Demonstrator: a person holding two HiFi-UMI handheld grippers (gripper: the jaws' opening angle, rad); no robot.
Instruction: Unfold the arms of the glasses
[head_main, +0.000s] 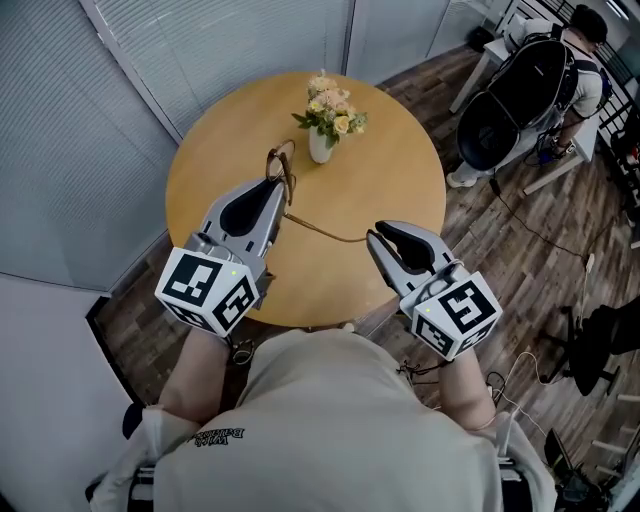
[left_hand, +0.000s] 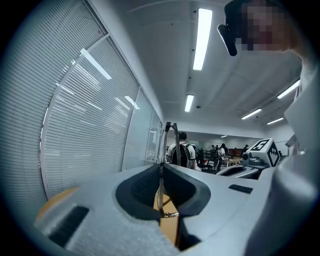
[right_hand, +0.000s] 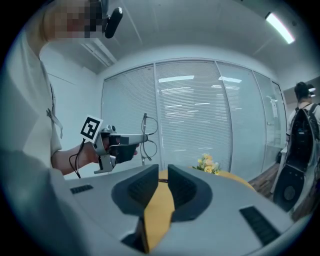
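- Where the fingers of the left gripper (left_hand: 161, 172) come together, they are clenched on the thin wire frame of the glasses (left_hand: 163, 145). The frame stands upright and rises above the fingertips.
- In the head view, this left gripper (head_main: 282, 192) points away from the person, about level, over the near left part of the round wooden counter (head_main: 400, 180). The glasses (head_main: 281, 165) stick out just beyond its tip, held in the air and not lying on the counter.
- One temple (head_main: 322, 233) of the glasses is swung out from the frame and runs as a thin brown line toward the right gripper (head_main: 372, 237). Its end is just beside the right fingertips, but I cannot tell if it touches them.
- The fingers of the right gripper (right_hand: 163, 172) are released. A narrow gap stands between them, and the yellow counter shows through it.
- The right gripper points forward and a little down, turned toward the left one. In its own view the glasses (right_hand: 145, 140) are up and to the left, with the two round lenses one above the other.
- Behind the grippers sit the left marker cube (head_main: 207, 288) and the right marker cube (head_main: 457, 315). Behind these come the bare left forearm (head_main: 195, 375) and right forearm (head_main: 465, 385), both stretched forward from the body.
- Farther out, a white vase with flowers (head_main: 319, 148) stands on the counter just beyond the glasses.
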